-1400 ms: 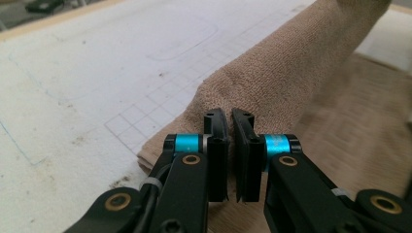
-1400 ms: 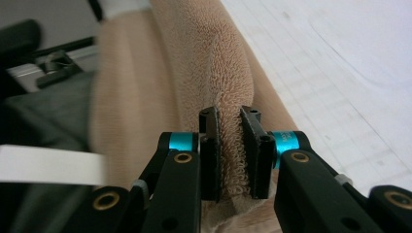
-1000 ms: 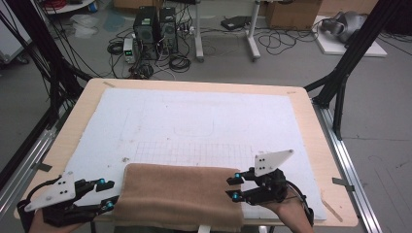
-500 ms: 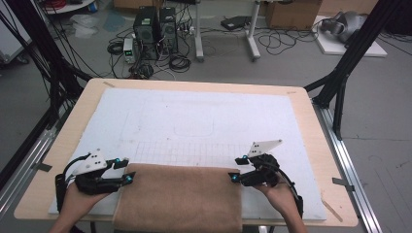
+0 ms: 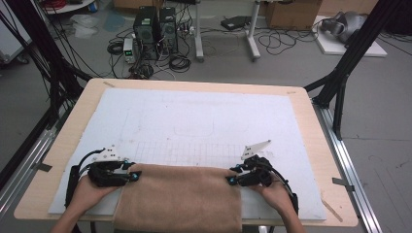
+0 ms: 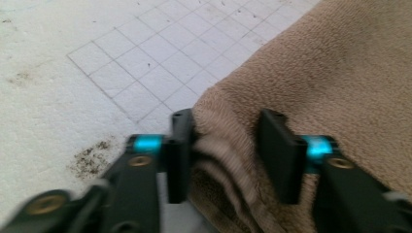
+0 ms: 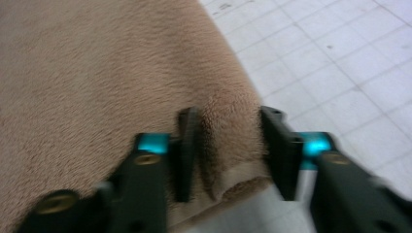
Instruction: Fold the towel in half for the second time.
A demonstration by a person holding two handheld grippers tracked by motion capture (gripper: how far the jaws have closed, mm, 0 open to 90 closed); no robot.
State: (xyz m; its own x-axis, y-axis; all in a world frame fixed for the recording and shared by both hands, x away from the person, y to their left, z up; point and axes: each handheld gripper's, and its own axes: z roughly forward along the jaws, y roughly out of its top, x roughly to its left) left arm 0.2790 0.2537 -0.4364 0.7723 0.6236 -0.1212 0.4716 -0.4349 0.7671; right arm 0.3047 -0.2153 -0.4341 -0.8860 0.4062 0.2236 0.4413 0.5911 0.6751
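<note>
At towel [image 5: 180, 194] corners, left tool [image 5: 132, 176] and right tool [image 5: 232, 178] farther forward than before, jaws apart.

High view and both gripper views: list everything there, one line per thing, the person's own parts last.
towel: one, tan, near edge of the table, hanging over it
mat: one, white with a faint grid, covers most of the table
table: one, light wood, centre
computer towers: two, black, on the floor beyond the table
cardboard box: one, brown, floor, far right
left gripper: one, black, jaws open around the towel's far left corner
right gripper: one, black, jaws open around its far right corner
hands: two, bottom edge
</note>
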